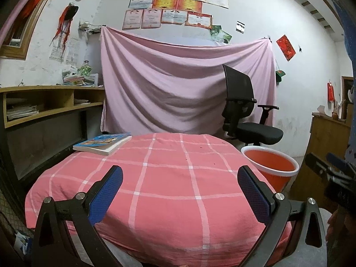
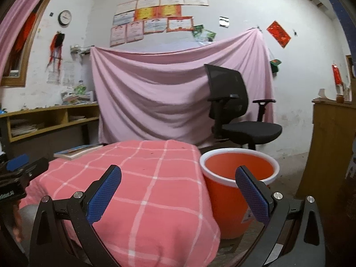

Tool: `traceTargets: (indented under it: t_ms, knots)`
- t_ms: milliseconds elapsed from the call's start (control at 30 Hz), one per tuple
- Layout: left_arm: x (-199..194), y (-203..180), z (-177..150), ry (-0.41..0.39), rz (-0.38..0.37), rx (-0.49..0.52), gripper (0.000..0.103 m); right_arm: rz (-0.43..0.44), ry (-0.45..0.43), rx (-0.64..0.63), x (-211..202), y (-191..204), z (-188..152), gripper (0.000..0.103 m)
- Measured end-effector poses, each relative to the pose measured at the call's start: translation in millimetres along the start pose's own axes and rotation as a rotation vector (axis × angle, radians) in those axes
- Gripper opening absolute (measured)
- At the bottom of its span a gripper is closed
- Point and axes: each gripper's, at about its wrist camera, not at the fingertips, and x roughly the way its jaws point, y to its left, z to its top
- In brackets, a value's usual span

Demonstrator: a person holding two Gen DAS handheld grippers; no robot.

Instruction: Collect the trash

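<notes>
My left gripper [image 1: 180, 178] hangs above the pink checked tablecloth [image 1: 166, 178], jaws spread wide, holding nothing. My right gripper [image 2: 178, 178] is likewise spread and empty, straddling the cloth's edge and the orange bin [image 2: 224, 200], which stands on the floor just beside the table. A book [image 1: 103, 143] lies at the far left corner.

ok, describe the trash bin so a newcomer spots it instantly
Start at the table under the pink checked cloth. The bin stands on the floor against its right edge, in front of the black office chair. It is the only bucket there: orange, round, white-rimmed, open-topped.
</notes>
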Motion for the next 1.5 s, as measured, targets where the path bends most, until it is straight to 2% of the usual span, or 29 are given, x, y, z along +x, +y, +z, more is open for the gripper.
traceTargets:
  t_ms: [167, 500, 1500]
  knots:
    - [3.8, -4.9, -1.1, 0.005, -0.005, 0.019, 0.101, -0.040, -0.015, 0.028, 1.1, -10.1, 1.3, 0.103]
    - [6.2, -7.2, -3.0, 0.009, 0.006, 0.011, 0.101, -0.004, 0.000, 0.005, 1.3, -4.2, -0.5, 0.103]
    - [6.0, -8.9, -6.2, 0.006, 0.006, 0.017, 0.101, 0.007, 0.004, 0.013, -0.9, -4.7, 0.1, 0.103]
